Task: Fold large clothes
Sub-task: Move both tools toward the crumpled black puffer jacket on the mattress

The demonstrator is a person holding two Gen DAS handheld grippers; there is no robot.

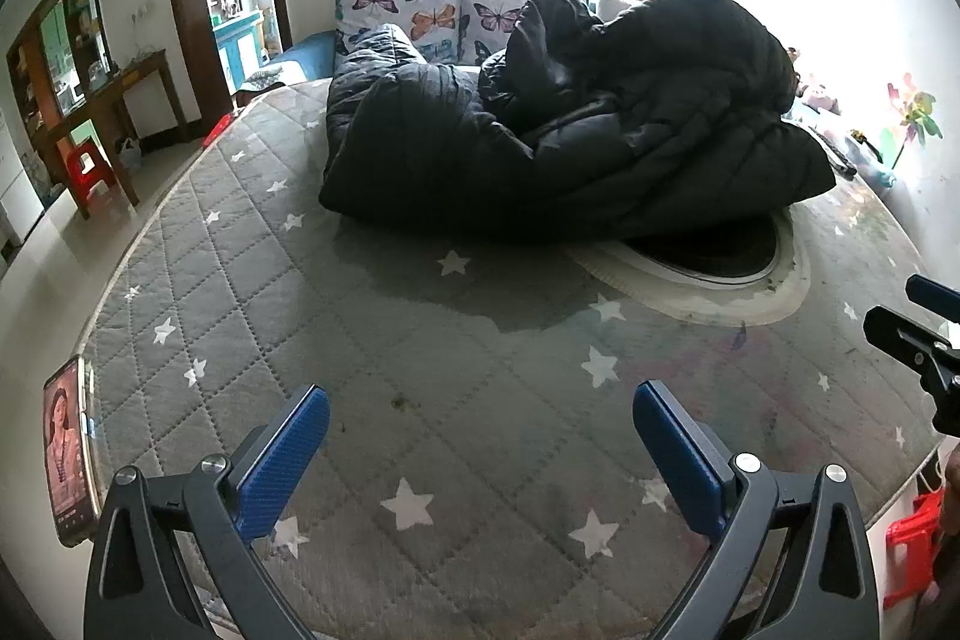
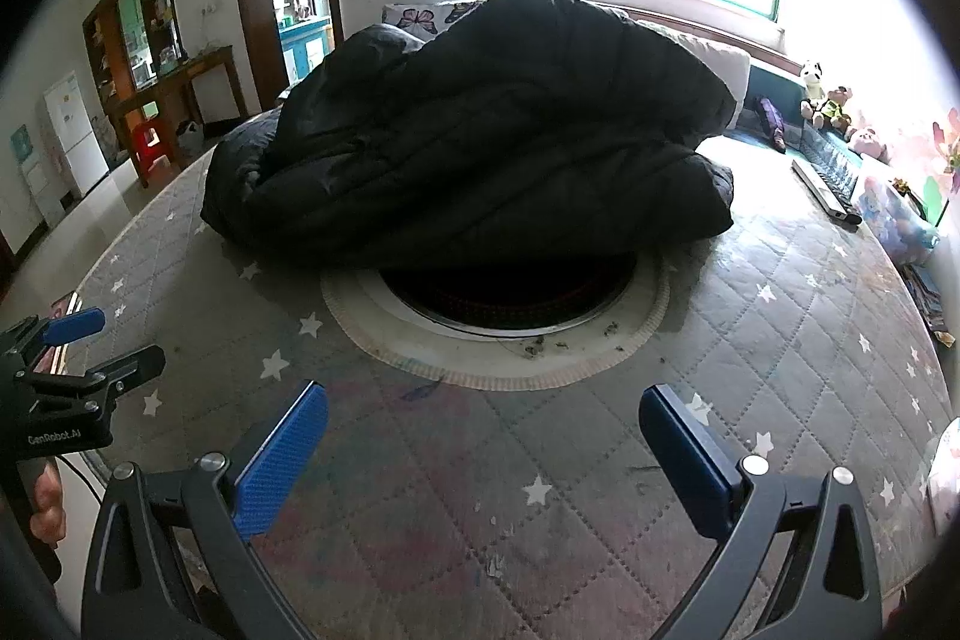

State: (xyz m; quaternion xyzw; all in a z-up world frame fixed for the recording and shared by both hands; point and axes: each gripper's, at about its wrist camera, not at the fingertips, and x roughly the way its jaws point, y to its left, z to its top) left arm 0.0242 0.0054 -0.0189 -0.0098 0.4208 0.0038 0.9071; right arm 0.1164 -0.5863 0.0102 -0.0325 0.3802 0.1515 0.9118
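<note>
Black coat (image 1: 570,118) heaped on mattress (image 1: 360,340); phone (image 1: 69,454) only in left view.

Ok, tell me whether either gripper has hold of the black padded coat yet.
No. The left gripper and right gripper both hang open over bare mattress, apart from the black padded coat.

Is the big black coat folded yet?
Not yet. Nothing looks done: the black puffer coat lies in a crumpled heap on the star-patterned mattress. Nothing is in hand: the left claw and right claw are open and empty. All the folding is left.
</note>
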